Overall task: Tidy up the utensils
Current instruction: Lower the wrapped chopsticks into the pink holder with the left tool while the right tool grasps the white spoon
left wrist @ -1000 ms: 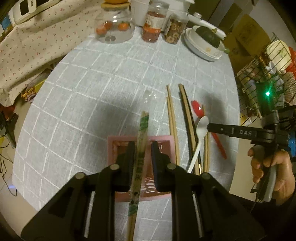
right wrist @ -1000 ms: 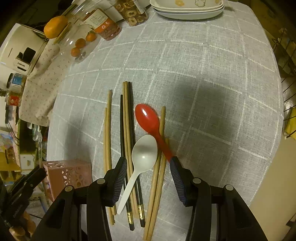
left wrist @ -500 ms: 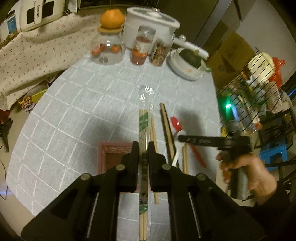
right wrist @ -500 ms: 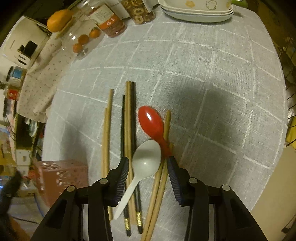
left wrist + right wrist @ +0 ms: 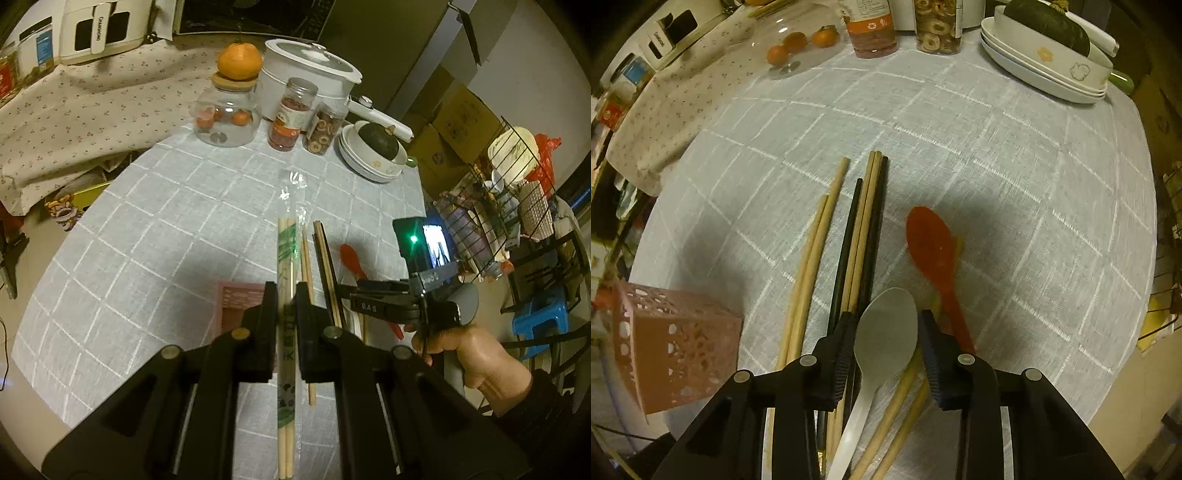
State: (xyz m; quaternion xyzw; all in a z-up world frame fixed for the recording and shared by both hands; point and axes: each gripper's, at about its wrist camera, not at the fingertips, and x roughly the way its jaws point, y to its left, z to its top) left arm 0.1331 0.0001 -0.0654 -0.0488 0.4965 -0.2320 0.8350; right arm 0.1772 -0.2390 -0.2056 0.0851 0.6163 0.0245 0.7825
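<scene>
My left gripper (image 5: 286, 295) is shut on a wrapped pair of chopsticks (image 5: 287, 254) in a clear and green sleeve, held above the pink perforated holder (image 5: 236, 299). My right gripper (image 5: 886, 325) is open, low over the table, with the bowl of a white plastic spoon (image 5: 886, 328) between its fingers. A red spoon (image 5: 932, 243) lies just right of it. Several loose wooden and black chopsticks (image 5: 860, 229) lie to the left. The pink holder (image 5: 668, 343) stands at the left in the right wrist view. The right gripper also shows in the left wrist view (image 5: 354, 295).
A grey checked tablecloth (image 5: 1015, 177) covers the round table. At the far side stand a glass jar with an orange on top (image 5: 227, 118), two food jars (image 5: 291, 114), a white pot (image 5: 310, 74) and stacked white dishes (image 5: 1045, 62). A wire rack (image 5: 509, 206) stands past the table's right edge.
My left gripper has closed on the wrapped chopsticks and lifted them, tilting up towards the far side. My right gripper has moved down and forward around the white spoon's bowl.
</scene>
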